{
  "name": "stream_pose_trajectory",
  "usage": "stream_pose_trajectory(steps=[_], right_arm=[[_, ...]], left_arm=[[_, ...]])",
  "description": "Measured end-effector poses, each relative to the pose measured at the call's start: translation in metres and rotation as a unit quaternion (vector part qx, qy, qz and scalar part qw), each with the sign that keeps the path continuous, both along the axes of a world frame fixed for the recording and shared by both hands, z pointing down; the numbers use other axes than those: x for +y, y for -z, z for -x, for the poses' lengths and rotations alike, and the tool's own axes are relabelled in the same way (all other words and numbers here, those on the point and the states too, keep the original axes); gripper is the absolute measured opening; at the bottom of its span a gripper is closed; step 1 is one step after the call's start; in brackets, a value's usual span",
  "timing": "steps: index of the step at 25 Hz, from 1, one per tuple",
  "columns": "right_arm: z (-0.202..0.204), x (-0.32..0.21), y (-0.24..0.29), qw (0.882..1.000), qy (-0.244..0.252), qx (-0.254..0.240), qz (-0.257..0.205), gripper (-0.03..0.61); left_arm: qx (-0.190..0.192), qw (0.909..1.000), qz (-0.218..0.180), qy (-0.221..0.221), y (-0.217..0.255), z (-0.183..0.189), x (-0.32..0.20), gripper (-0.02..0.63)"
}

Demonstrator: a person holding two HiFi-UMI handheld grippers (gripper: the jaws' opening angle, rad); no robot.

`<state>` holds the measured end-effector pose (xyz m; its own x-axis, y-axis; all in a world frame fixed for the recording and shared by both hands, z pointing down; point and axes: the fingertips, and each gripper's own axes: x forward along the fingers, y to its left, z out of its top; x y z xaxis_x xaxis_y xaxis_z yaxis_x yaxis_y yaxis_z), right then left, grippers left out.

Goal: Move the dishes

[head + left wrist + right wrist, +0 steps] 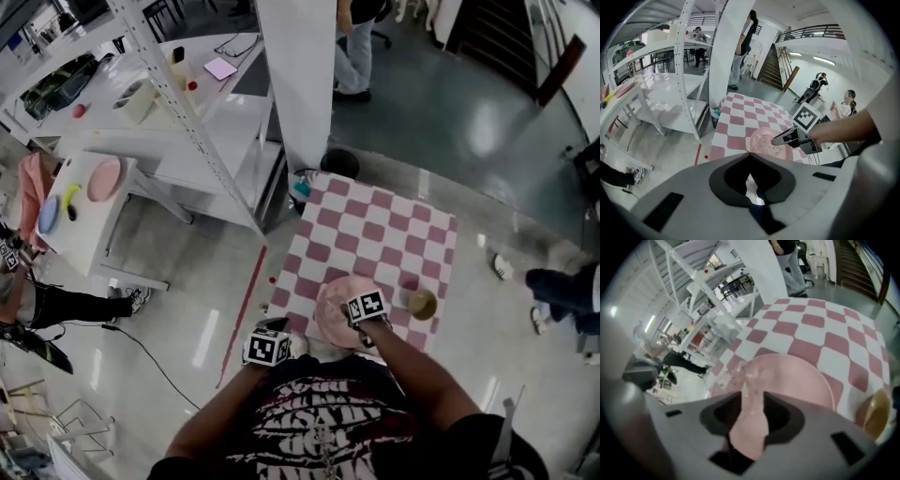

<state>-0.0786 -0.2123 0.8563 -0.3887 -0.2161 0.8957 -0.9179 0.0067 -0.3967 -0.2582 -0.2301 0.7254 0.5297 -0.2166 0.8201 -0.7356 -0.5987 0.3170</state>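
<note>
Plate (330,314) sits at the table's (375,220) near edge, rim between the right gripper's (777,139) parted jaws. Left gripper (751,180) hovers empty, jaws slightly apart.

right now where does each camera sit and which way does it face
Head view: on the person's head, facing steeply down at the checkered table and pink plate; both forearms show.
Left gripper view: on the left claw, facing across the table; its jaws and the right claw show.
Right gripper view: on the right claw, facing down at the plate; its jaws straddle the plate's rim.
Shared: all three see plate and table.
</note>
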Motion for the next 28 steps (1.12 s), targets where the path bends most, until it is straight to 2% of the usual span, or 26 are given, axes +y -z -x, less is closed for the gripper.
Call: stream_pose_trajectory(steps=[3,4,6,8,11,14,19,24,28], right_arm=[[0.000,0.000,-0.012,0.999,0.006,0.035,0.014,0.131],[0.000,-0.001,-0.012,0.999,0.007,0.046,0.014,0.082],[-0.001,-0.002,-0.013,0.997,0.029,0.077,0.012,0.071],[0.003,-0.001,-0.013,0.996,0.044,0.081,0.016,0.052],[-0.003,-0.001,-0.009,0.998,0.015,0.066,0.017,0.049],[-0.026,-0.010,0.002,0.997,-0.021,0.078,-0.010,0.049],[-0.047,0.000,0.033,0.995,-0.074,0.065,-0.023,0.049],[-0.079,0.016,0.055,0.992,-0.100,0.072,-0.034,0.049],[-0.106,0.044,0.061,0.991,-0.113,0.070,-0.033,0.049]], left_arm=[[-0.003,0.9997,0.001,-0.023,-0.002,0.004,-0.006,0.025],[-0.004,0.9996,0.002,-0.029,-0.002,0.005,-0.008,0.025],[-0.006,0.9992,0.007,-0.039,-0.005,0.008,-0.009,0.025],[-0.007,0.9988,0.011,-0.046,-0.009,0.008,-0.010,0.025],[-0.004,0.9982,0.017,-0.057,-0.014,0.003,-0.012,0.025],[0.002,0.9972,0.021,-0.071,-0.017,-0.007,-0.014,0.025],[0.018,0.9924,0.027,-0.119,-0.021,-0.037,-0.007,0.025],[0.026,0.9901,0.024,-0.136,-0.022,-0.065,-0.007,0.025],[0.024,0.9909,0.022,-0.130,-0.021,-0.084,-0.007,0.025]])
